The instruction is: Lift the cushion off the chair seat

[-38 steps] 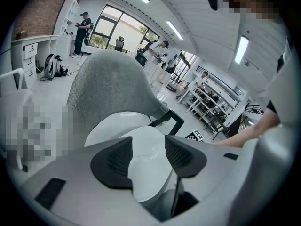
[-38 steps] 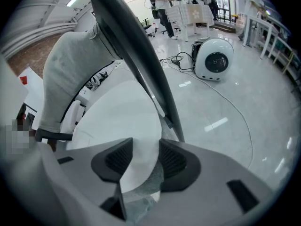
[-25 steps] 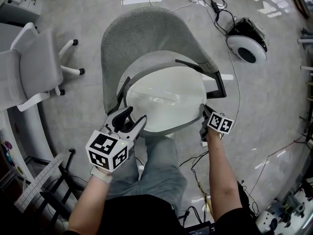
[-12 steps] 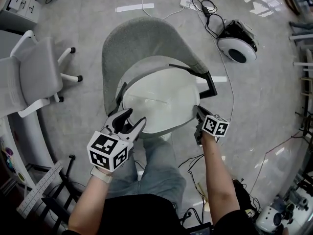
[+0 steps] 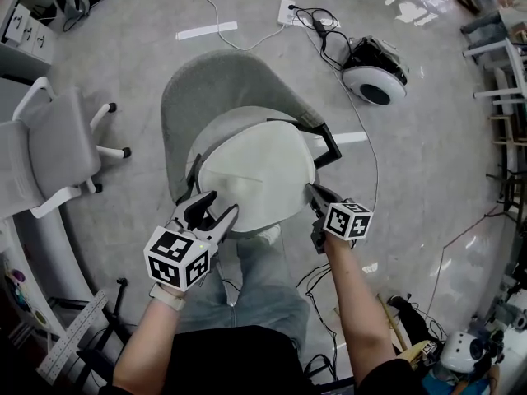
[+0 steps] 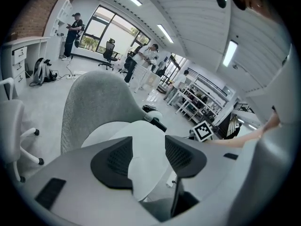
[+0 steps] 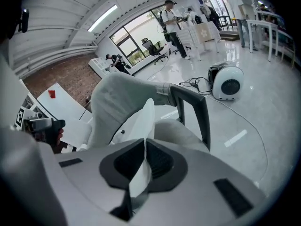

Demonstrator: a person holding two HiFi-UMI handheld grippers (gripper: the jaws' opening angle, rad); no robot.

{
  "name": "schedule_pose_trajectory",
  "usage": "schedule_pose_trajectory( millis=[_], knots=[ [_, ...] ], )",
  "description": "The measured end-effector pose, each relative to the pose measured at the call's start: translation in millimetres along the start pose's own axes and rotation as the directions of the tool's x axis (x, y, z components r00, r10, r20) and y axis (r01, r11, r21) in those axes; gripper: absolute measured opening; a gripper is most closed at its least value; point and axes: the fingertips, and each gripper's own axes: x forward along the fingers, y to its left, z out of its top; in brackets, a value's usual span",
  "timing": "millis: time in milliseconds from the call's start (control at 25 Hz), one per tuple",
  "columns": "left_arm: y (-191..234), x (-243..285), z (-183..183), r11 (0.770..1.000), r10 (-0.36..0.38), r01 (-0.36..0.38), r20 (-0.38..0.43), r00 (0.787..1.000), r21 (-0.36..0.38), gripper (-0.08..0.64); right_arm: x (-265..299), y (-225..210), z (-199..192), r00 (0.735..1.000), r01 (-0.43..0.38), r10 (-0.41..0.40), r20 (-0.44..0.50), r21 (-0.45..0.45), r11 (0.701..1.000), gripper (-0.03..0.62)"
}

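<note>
A round white cushion [image 5: 259,175] lies over the seat of a grey office chair [image 5: 214,85]. Its right side is raised off the seat. My right gripper [image 5: 315,196] is shut on the cushion's right rim. In the right gripper view the thin white edge [image 7: 141,121] stands pinched between the pads of my right gripper [image 7: 145,161]. My left gripper [image 5: 218,206] holds the near-left rim. In the left gripper view the cushion [image 6: 141,145] fills the gap between the pads of the left gripper [image 6: 148,157].
A black armrest [image 5: 325,142] stands close behind the right gripper. A second grey chair [image 5: 49,151] is at the left. A round white device [image 5: 375,81] and its cables [image 5: 329,31] lie on the floor behind. My legs are under the seat's front edge.
Both grippers have risen with the cushion, the right one much more. The cushion's right side has come up off the seat and now tilts.
</note>
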Motion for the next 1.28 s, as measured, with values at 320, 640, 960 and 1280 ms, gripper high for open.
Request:
schedule_pose_trajectory(
  millis=[320, 640, 960, 1280],
  knots=[
    [-7.9, -9.0, 24.6, 0.998, -0.031, 0.03, 0.015, 0.999, 0.052, 0.215, -31.9, 53.5, 28.8, 0.997, -0.055, 0.057, 0.057, -0.037, 0.998, 0.023],
    [-25.9, -17.3, 50.2, 0.991, -0.08, 0.078, 0.021, 0.997, 0.109, 0.215, -66.5, 93.6, 58.1, 0.991, -0.071, 0.08, 0.109, -0.08, 0.994, 0.021],
    [-41.6, -22.4, 74.6, 0.98, -0.125, 0.12, 0.023, 0.992, 0.16, 0.215, -106.5, 114.6, 85.6, 0.982, -0.063, 0.077, 0.174, -0.084, 0.994, 0.022],
    [-69.4, -27.6, 103.1, 0.962, -0.188, 0.174, 0.047, 0.981, 0.21, 0.215, -150.3, 134.4, 108.8, 0.966, -0.053, 0.07, 0.247, -0.077, 0.996, 0.021]
  ],
)
